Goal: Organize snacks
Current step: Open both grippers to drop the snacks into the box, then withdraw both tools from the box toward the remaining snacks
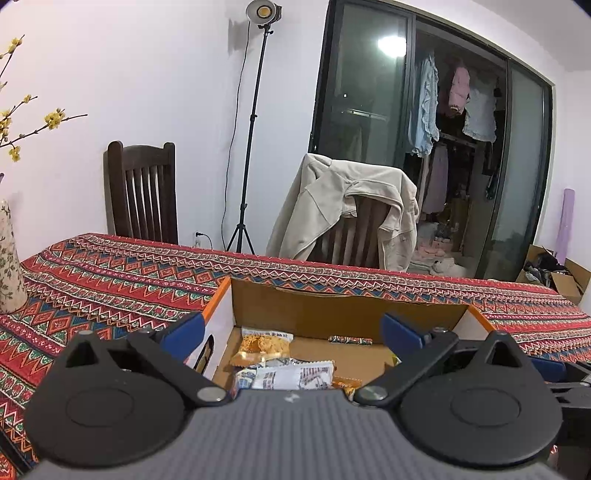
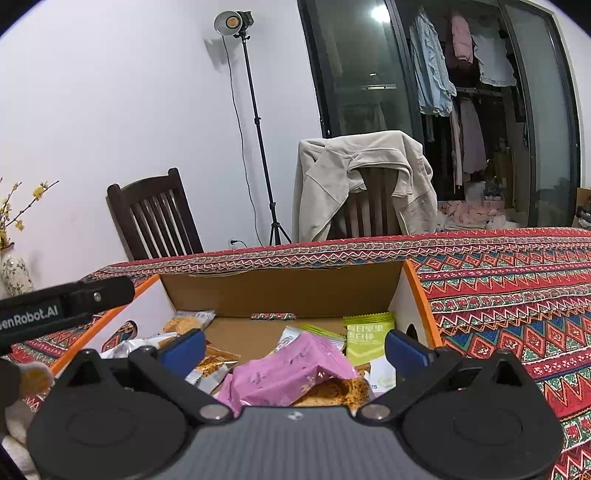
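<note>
Both grippers, left [image 1: 293,330] and right [image 2: 295,347], spread their fingers wide, empty, angled slightly down over the snack-filled cardboard box [image 2: 280,288].

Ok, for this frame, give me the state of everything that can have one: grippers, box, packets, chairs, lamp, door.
left gripper: open, nothing between its fingers
right gripper: open, nothing gripped
cardboard box: open-topped, holding snacks
pink packet: lying loose on other packets
green packet: propped against the box's right wall
studio lamp: lit
beige jacket: draped over a chair
sliding glass door: open
</note>
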Motion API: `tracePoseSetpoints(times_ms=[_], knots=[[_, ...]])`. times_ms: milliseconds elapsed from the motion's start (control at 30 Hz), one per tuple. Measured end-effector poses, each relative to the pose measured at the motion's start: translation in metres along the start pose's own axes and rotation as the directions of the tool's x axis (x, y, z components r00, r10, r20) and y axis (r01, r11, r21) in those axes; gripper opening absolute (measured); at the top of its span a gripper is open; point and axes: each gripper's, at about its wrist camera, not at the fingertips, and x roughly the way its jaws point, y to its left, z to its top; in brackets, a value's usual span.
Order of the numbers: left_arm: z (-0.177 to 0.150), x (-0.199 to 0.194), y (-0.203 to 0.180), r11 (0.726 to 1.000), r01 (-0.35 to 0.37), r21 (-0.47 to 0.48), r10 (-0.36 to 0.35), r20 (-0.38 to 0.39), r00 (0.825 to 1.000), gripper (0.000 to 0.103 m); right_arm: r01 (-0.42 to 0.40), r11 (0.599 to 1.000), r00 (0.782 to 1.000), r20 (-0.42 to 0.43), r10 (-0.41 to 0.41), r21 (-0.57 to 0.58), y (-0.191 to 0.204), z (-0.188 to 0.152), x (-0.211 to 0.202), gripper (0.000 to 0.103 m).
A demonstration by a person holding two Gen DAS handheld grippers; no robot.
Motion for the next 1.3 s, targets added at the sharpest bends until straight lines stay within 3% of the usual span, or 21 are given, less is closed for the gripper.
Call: tracePoseSetpoints(times_ms=[267, 400, 567, 833, 1300], knots=[[0.014, -0.022, -0.001, 1.0, 0.011, -0.009, -0.011, 0.019, 1.0, 0.103, -0.005, 1.0, 1.0, 0.016, 0.005, -0.002, 0.001, 0.005, -0.013, 0.103], [0.024, -0.048, 0.002, 0.999, -0.008, -0.031, 0.01, 0.067, 0.998, 0.103, -0.001, 1.0, 1.0, 0.031, 0.002, -0.024, 0.011, 0.011, -0.031, 0.103], [0.027, -0.072, 0.008, 1.0, -0.026, -0.005, 0.026, 0.072, 0.997, 0.103, -0.016, 0.998, 0.999, 0.034, 0.018, -0.067, 0.026, 0.012, -0.052, 0.103], [0.013, -0.1, 0.033, 0.998, -0.066, 0.014, 0.066, 0.029, 0.997, 0.103, -0.005, 0.991, 1.0, 0.004, 0.006, -0.132, 0.037, -0.006, -0.08, 0.103], [-0.047, -0.112, 0.083, 0.998, -0.06, 0.032, 0.063, -0.104, 0.993, 0.103, -0.009, 0.985, 0.988, -0.152, -0.018, -0.174, 0.061, -0.058, -0.086, 0.103]])
